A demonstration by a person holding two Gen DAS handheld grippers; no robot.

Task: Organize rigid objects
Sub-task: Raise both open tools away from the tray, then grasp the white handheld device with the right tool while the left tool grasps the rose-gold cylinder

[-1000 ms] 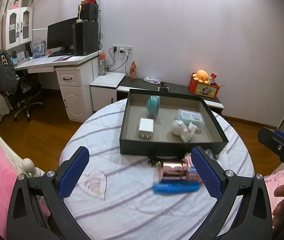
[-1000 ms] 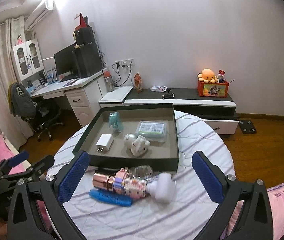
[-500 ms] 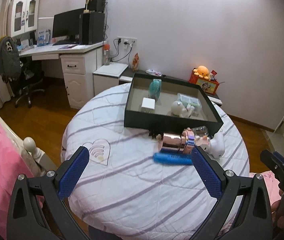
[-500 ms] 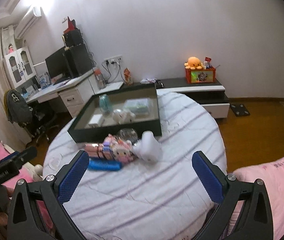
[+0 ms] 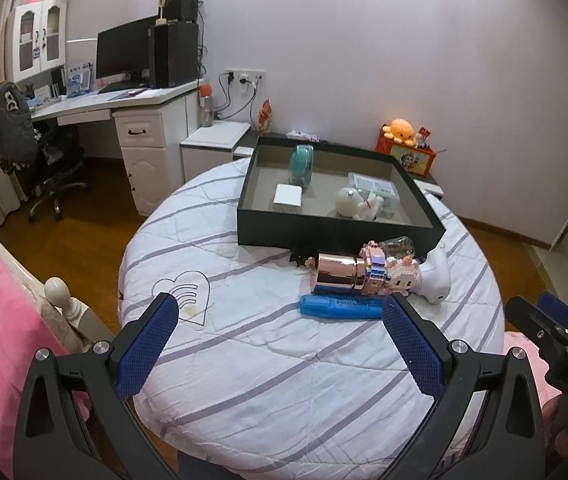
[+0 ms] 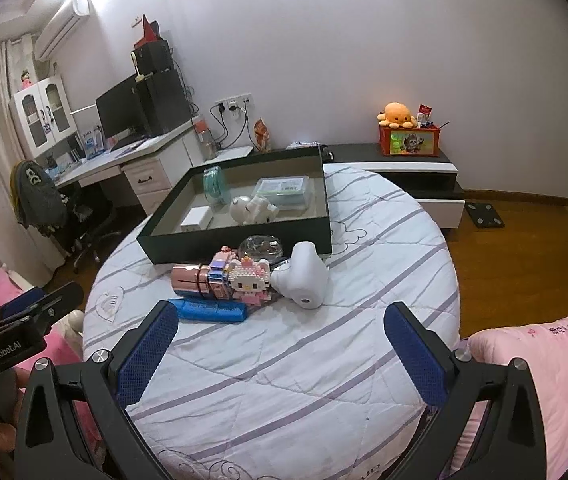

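Both tools withdrawn from the round counter, jaws spread wide and empty.

Left tool and right tool sit farther back than a second ago, level, blue textured pads facing inward. On the quilted striped counter, toward 12 o'clock, stands a dark rectangular tray holding a white charger, a teal disc, a clear case and a white figurine. Just before it cluster a glossy rose-gold cylinder, a pink brick-built cat, a smooth white device and a blue bar.
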